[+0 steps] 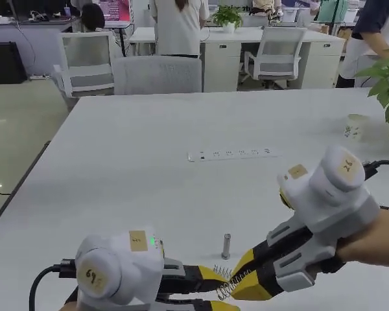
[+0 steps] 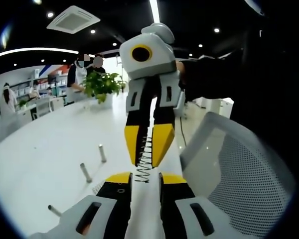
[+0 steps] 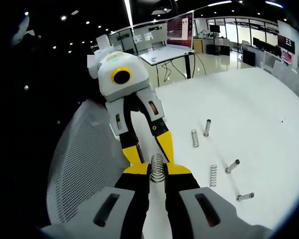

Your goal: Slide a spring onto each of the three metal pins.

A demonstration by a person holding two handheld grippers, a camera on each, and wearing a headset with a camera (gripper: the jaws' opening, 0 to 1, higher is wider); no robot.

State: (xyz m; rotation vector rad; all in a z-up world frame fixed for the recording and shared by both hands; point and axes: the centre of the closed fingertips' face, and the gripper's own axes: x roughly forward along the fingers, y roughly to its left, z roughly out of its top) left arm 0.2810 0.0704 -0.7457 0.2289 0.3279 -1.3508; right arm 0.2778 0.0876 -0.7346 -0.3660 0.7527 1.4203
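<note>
At the bottom of the head view, above the white tabletop [image 1: 117, 168], two white grippers with yellow-tipped jaws meet tip to tip. The right gripper [image 3: 158, 172] is clamped on a thin steel coil spring [image 2: 145, 154]. The left gripper [image 2: 145, 178] has its jaws narrowly parted around the spring's other end, and I cannot tell whether they press it. Just above them a short metal pin [image 1: 226, 246] stands upright. Right of centre in the right gripper view, a loose spring [image 3: 194, 138] lies just beside that pin, with a second loose spring [image 3: 213, 175] lower down.
</note>
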